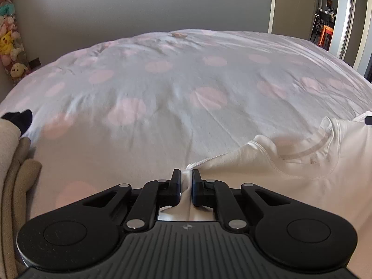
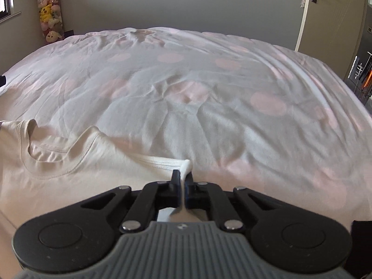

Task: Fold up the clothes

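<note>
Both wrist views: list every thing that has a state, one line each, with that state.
left gripper: shut on a corner of the white T-shirt.
right gripper: shut on the opposite corner.
white T-shirt: unfolded, stretched between the grippers, neckline facing up.
bedsheet: spread out, wrinkled.
door: open.
beige clothes: piled at the left edge.

Left gripper [image 1: 186,181] is clamped tight on a shirt [image 1: 290,162] corner. Right gripper [image 2: 183,183] same deal, pinching the shirt's other shoulder.
</note>
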